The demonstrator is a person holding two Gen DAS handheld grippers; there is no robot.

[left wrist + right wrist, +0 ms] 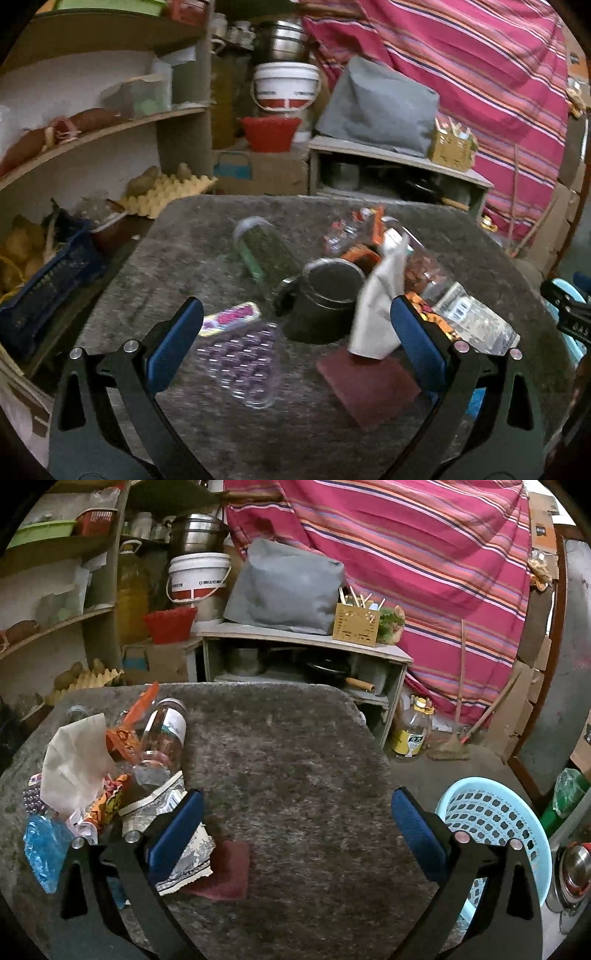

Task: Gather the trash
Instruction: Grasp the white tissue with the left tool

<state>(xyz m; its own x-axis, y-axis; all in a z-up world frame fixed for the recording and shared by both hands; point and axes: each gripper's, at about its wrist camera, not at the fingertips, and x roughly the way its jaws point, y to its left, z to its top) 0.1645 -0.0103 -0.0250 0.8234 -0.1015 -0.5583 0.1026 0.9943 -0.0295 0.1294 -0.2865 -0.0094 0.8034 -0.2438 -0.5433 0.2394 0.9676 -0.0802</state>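
While both grippers hang over the grey fuzzy table (295,760), neither has anything in it: the left gripper (295,325) has its blue pads spread wide, and the right gripper (295,812) is just as wide apart over bare table.

Going left to right in the left wrist view: a blue crate (48,291) sits off the table edge with yellowish stuff in it, can't tell what. An egg tray (166,192) sits on the shelf behind. On the table, a clear jar (262,251) lies tilted, full of something dark green. Near the left pad there's a small pink and silver wrapper (231,317), print too blurry to read, and a clear blister tray (240,365) with purple dots. In the middle stands a dark metal mug (325,295), insides not visible. A white paper bag (376,302) leans against the mug's right side, with a maroon pad (369,384) lying flat just in front. Behind are orange wrappers (362,236), unreadable. Furthest right a crushed clear bottle (476,321) shows a barcode on its label, nothing legible.

So the trash is all heaped together; in the right wrist view it's at the left side of the table, including a blue bag (44,849) and a glass jar (166,731) with a white label, text too small. Off the table's right edge sits a light blue basket (495,823). Back on the floor, a yellow-labelled bottle (412,731) stands; its writing isn't readable either. The white bucket (197,576) has dark print I can't make out.
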